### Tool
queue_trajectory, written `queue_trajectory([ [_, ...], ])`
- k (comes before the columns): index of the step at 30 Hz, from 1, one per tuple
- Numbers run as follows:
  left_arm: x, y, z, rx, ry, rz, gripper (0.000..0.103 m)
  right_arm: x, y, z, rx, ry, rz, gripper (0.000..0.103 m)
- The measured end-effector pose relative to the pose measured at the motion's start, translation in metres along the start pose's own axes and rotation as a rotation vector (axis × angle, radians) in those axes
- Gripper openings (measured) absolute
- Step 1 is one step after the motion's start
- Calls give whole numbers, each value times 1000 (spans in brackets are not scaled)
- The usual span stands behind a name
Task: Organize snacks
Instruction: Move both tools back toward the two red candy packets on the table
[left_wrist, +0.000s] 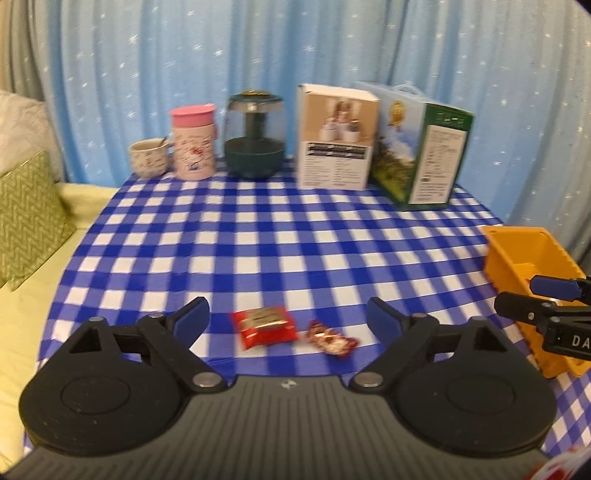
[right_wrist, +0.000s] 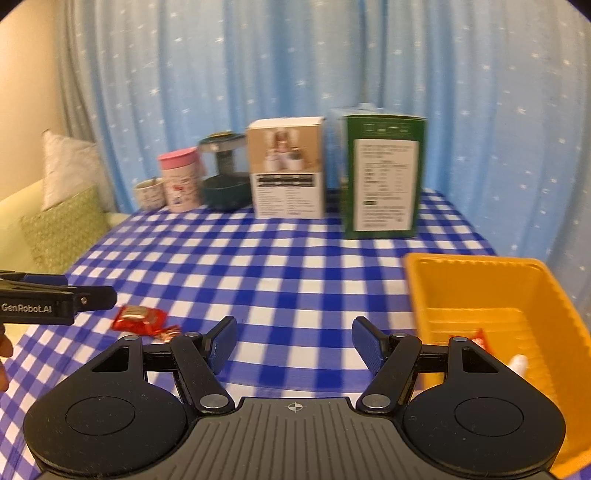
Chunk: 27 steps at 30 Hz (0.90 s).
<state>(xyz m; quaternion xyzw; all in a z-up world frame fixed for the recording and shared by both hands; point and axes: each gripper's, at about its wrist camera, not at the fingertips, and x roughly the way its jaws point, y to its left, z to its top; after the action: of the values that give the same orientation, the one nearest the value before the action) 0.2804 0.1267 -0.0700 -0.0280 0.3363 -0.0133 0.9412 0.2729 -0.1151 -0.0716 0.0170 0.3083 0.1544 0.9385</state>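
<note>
Left wrist view: your left tool is wide open and empty, and both loose snacks lie just ahead inside the gap between its fingers. The red packet sits left of centre with its long axis running roughly across the fingers. The small wrapped candy is just beside it to the right, apart from it, tilted diagonally. Count on the checkered surface: two snacks. The yellow bin is off to the right, and your right tool hangs over its near end. Back row: one cup, one pink tumbler, one dark glass pot, two boxes.

Right wrist view: your right tool is also wide open, nothing between its fingers, only bare cloth ahead. The bin is just right of it. Inside the bin you can see one red wrapper and one white item, both partly hidden behind the finger, so there may be more. The two loose snacks lie well to the left, under the left tool's tip.

Judgement: the left tool is clearly nearer, so take the packet with that one, then carry it right to the bin.
</note>
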Motion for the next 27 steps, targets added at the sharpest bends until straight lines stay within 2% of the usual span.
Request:
queue_trajectory([
  [6, 6, 32, -3, -1, 66, 49, 96, 23, 26, 0, -63, 24, 98, 69],
  [10, 12, 43, -9, 8, 76, 54, 96, 46, 38, -4, -95, 63, 158, 69],
  [15, 25, 42, -15, 91, 78, 76, 96, 73, 47, -5, -118, 95, 205, 69],
  [22, 38, 36, -19, 185, 72, 68, 95, 106, 59, -10, -181, 137, 276, 68],
  [24, 40, 35, -19, 201, 66, 59, 95, 116, 63, -11, -196, 149, 294, 65],
  [26, 43, 35, -20, 223, 73, 56, 95, 124, 67, -12, -209, 160, 308, 56],
  [27, 45, 35, -21, 232, 82, 64, 94, 128, 68, -13, -214, 168, 315, 55],
])
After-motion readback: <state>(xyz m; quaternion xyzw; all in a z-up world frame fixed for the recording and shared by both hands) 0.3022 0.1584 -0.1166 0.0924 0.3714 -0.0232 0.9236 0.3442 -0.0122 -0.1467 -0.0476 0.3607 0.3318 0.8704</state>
